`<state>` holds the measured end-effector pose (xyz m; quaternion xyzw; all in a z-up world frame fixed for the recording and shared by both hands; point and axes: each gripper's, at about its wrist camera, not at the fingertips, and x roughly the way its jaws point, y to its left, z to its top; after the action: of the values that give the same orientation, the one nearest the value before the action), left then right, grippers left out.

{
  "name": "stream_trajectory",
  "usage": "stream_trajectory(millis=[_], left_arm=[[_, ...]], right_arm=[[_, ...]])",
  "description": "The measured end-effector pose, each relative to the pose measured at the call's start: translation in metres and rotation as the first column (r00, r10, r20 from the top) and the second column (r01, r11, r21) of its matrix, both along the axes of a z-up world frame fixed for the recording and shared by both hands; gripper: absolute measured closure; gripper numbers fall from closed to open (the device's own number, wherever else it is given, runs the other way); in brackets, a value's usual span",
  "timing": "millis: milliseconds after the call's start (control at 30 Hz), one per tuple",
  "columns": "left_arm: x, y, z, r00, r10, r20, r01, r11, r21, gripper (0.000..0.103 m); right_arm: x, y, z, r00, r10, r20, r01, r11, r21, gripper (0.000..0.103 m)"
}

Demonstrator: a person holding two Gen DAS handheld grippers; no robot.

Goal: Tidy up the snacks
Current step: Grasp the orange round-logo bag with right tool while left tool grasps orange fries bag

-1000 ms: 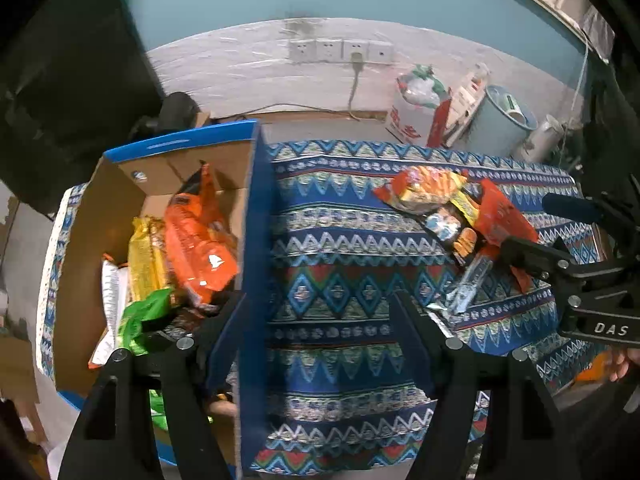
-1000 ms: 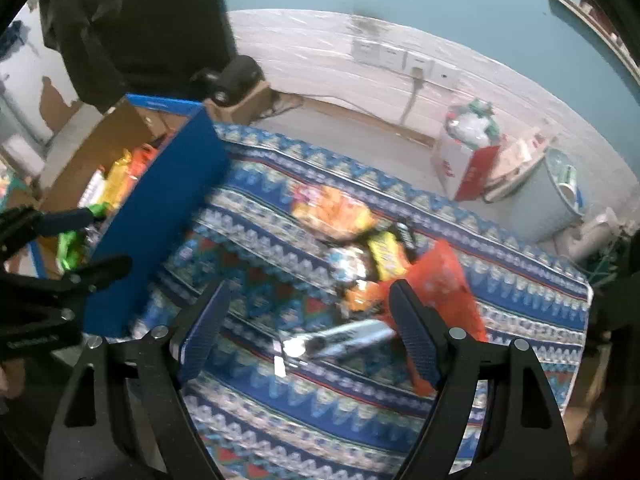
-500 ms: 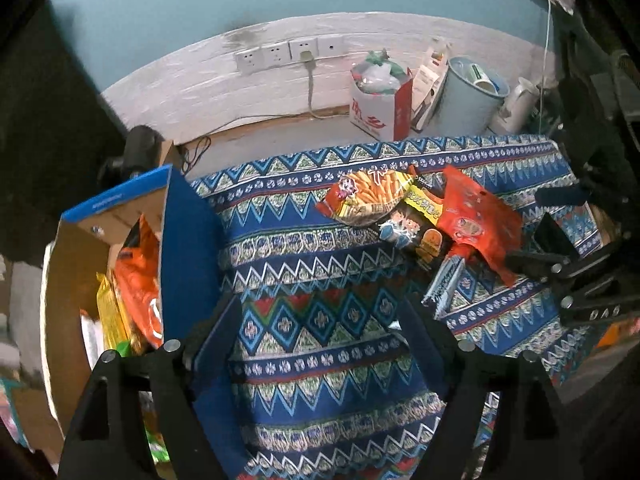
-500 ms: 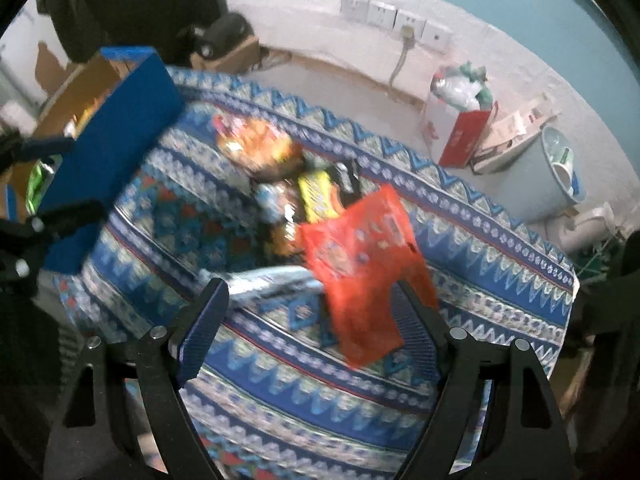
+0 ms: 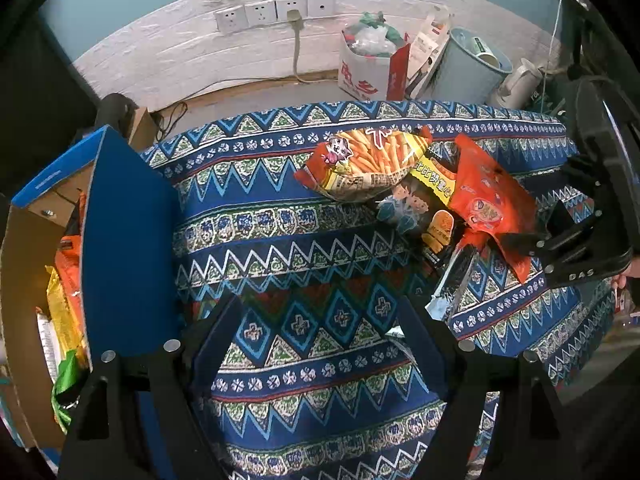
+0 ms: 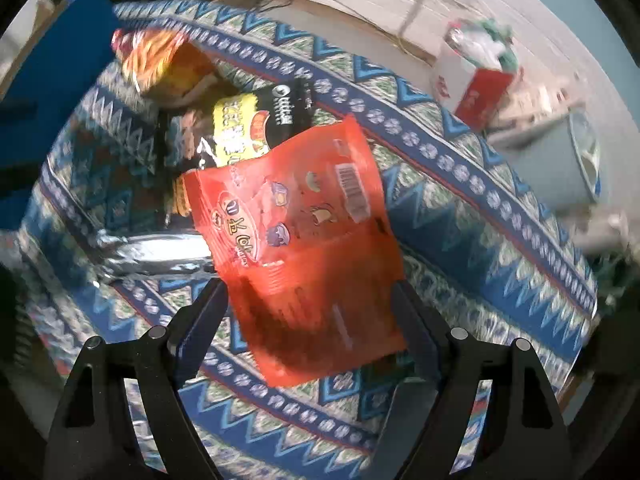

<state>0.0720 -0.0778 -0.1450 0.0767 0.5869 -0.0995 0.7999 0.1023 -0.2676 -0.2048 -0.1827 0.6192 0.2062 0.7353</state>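
Snack packs lie in a pile on the patterned cloth (image 5: pixel 280 240): a fries bag (image 5: pixel 368 164), a black-and-yellow pack (image 5: pixel 424 200), a red bag (image 5: pixel 492 204) and a silver pack (image 5: pixel 452 284). My right gripper (image 6: pixel 310 308) is open, its fingers either side of the red bag's (image 6: pixel 304 240) near end. It also shows in the left wrist view (image 5: pixel 532 232) at the red bag. My left gripper (image 5: pixel 316 328) is open and empty above the cloth. A blue cardboard box (image 5: pixel 120 240) at the left holds several snack packs (image 5: pixel 64 280).
Beyond the cloth stand a white-and-red paper bag (image 5: pixel 372 68), a pale blue bin (image 5: pixel 472 68) and a white kettle (image 5: pixel 520 84) by a wall with sockets (image 5: pixel 276 12). The cloth's edge drops off at the right.
My right gripper has moved forward onto the red bag, which now lies between its fingers. My left gripper has swung right, away from the box, toward the snack pile.
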Motion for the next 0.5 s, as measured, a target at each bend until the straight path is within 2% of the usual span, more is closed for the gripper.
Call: stream_trajectory(millis=[200,500], left_arm=[[0.011,-0.006,-0.008,1.0,-0.006,-0.003,0.006,1.0,-0.005,0.021],[0.027,-0.013,-0.013,1.0,-0.013,-0.021,0.012,1.0,-0.028,0.021]], right_arm=[[0.004,0.011,-0.008,0.998,0.048,0.044,-0.048,0.999,-0.01,0.021],[0.021,0.005,-0.022,1.0,0.0,0.002,0.0,0.998,0.061,0.02]])
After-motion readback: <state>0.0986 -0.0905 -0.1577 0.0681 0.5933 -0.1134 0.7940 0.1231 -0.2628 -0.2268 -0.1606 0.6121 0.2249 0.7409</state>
